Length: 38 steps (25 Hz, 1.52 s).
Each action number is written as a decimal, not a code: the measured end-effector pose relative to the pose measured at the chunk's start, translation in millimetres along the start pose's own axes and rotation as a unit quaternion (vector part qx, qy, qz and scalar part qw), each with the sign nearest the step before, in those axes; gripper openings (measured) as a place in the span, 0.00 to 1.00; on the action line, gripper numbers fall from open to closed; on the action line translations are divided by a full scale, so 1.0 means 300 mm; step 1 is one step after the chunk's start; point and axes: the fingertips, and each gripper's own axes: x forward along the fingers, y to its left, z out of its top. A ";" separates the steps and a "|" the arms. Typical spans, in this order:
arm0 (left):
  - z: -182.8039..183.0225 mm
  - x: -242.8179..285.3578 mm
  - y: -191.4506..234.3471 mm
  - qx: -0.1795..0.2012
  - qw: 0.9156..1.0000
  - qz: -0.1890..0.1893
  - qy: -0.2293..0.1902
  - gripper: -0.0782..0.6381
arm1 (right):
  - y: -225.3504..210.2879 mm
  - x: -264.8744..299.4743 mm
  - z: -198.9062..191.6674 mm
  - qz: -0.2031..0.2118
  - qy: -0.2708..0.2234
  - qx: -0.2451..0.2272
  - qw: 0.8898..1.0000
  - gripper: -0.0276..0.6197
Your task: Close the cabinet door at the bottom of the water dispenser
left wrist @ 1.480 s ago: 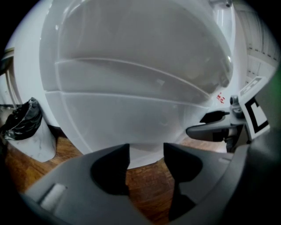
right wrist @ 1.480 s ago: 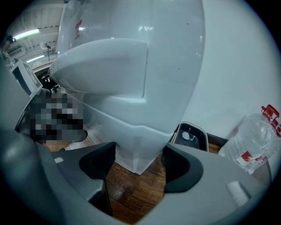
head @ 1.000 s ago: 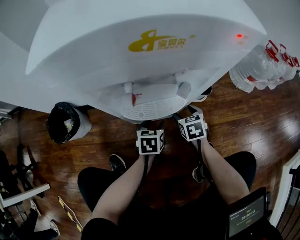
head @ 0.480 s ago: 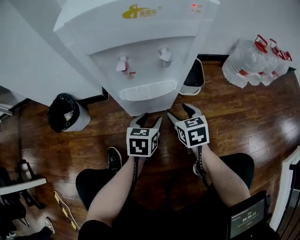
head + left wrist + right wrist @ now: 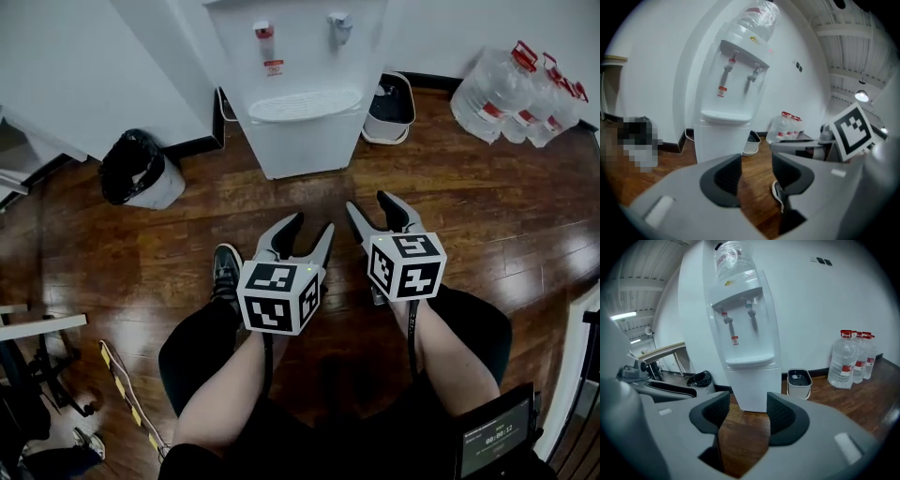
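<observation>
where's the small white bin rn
In the head view the white bin stands on the floor just right of the dispenser, between it and the water bottles.

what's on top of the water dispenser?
A clear water bottle stands on the water dispenser. Its neck is hidden inside the dispenser; the head view cuts the top off.

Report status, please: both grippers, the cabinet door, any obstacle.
Left gripper open, empty. Right gripper empty, jaws closing. Cabinet door looks shut. Nothing stands before it.
</observation>
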 end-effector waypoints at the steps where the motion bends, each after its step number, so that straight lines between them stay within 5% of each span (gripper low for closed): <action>1: -0.025 -0.022 -0.028 -0.001 1.000 -0.005 -0.001 0.42 | 0.019 -0.027 -0.023 0.001 -0.004 -0.001 1.000 0.43; 15: -0.313 -0.319 -0.225 0.050 0.998 -0.020 -0.018 0.40 | 0.199 -0.426 -0.232 0.035 -0.035 -0.002 0.999 0.43; 19: -0.316 -0.396 -0.261 0.057 0.996 -0.026 -0.057 0.38 | 0.272 -0.489 -0.242 0.053 -0.058 -0.012 0.997 0.40; 27: -0.293 -0.517 -0.270 0.089 0.983 0.012 -0.157 0.35 | 0.325 -0.615 -0.256 0.051 -0.145 -0.023 0.988 0.10; 31: -0.292 -0.562 -0.296 0.153 0.966 0.034 -0.206 0.35 | 0.353 -0.651 -0.268 0.057 -0.170 -0.040 0.983 0.07; 38: -0.272 -0.580 -0.311 0.147 0.965 0.027 -0.218 0.31 | 0.388 -0.671 -0.255 0.056 -0.197 -0.091 0.974 0.07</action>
